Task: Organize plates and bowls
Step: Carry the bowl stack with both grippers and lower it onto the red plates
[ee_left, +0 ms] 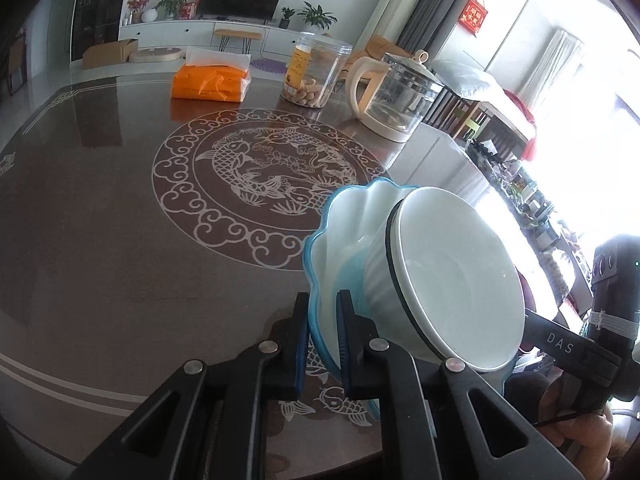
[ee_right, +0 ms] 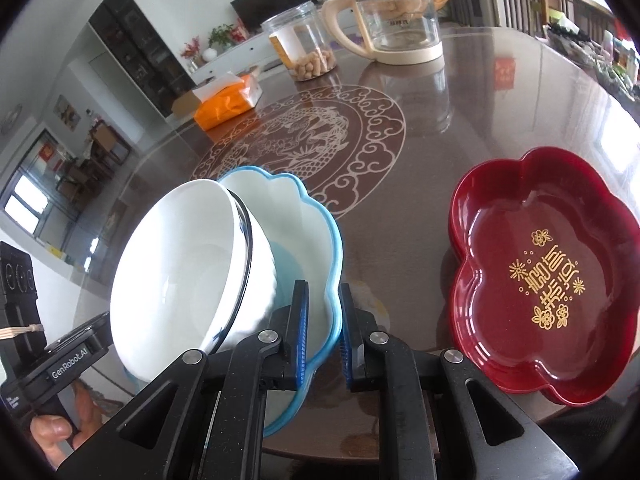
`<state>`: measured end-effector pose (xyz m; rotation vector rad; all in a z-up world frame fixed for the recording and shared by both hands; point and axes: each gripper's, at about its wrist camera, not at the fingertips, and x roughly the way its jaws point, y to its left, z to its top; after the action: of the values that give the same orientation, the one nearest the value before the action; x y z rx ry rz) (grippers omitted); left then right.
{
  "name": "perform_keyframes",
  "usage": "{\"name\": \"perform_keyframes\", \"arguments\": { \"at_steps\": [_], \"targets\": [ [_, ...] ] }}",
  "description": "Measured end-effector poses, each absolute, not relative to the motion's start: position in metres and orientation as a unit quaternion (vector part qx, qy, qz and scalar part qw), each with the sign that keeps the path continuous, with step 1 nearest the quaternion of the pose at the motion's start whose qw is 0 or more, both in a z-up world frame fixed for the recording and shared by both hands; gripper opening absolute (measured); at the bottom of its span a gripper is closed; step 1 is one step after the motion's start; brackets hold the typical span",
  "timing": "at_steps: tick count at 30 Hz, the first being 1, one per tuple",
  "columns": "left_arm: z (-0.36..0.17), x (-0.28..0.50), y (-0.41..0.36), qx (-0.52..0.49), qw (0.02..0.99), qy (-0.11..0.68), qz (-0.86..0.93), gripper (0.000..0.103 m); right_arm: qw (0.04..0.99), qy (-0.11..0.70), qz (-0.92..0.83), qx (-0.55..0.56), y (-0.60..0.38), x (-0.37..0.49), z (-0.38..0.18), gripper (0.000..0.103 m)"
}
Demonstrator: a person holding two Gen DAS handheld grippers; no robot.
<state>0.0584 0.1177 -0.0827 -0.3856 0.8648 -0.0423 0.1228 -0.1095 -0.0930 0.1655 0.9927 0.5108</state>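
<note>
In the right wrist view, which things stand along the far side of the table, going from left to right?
Orange packet → clear plastic jar holding some snacks → glass kettle with a cream handle and base.

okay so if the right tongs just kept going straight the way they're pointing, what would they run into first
Probably the bare table top. The right tongs are shut on the blue scalloped plate carrying the white bowl and point downward past it. The red flower-shaped tray sits off to the side. Depth is hard to judge.
</note>
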Motion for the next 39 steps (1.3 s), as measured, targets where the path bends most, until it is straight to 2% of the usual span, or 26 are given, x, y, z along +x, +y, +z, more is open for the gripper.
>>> {"name": "perform_keyframes", "arguments": {
  "at_steps": [6,13,20,26,34,36,37,38,39],
  "targets": [
    [-0.052,0.086,0.068,-0.167,0.899,0.399,-0.074,0.011,0.868,0.44,0.205,0.099,-0.158,0.122,-0.059,0.016],
    [-0.052,0.126,-0.001,-0.159,0.891,0.405,-0.131,0.011,0.889,0.421,0.137,0.121,-0.23,0.128,-0.045,0.016],
    [-0.078,0.15,-0.046,-0.141,0.88,0.429,-0.148,0.012,0.892,0.421,0.084,0.144,-0.278,0.142,-0.071,0.016],
    [-0.105,0.159,-0.054,-0.14,0.867,0.455,-0.144,0.012,0.887,0.426,0.073,0.161,-0.291,0.148,-0.104,0.016],
    [-0.106,0.154,-0.056,-0.122,0.875,0.443,-0.156,0.014,0.893,0.413,0.072,0.161,-0.293,0.143,-0.11,0.017],
    [-0.098,0.151,-0.053,-0.112,0.884,0.429,-0.148,0.022,0.899,0.404,0.066,0.158,-0.295,0.142,-0.107,0.021],
    [-0.093,0.149,-0.051,-0.106,0.888,0.424,-0.145,0.036,0.902,0.398,0.062,0.155,-0.296,0.141,-0.104,0.029],
    [-0.089,0.147,-0.049,-0.102,0.892,0.418,-0.138,0.047,0.904,0.394,0.059,0.158,-0.3,0.14,-0.102,0.041],
    [-0.084,0.144,-0.044,-0.099,0.898,0.409,-0.128,0.069,0.905,0.39,0.051,0.161,-0.304,0.139,-0.1,0.046]
  ]
}}
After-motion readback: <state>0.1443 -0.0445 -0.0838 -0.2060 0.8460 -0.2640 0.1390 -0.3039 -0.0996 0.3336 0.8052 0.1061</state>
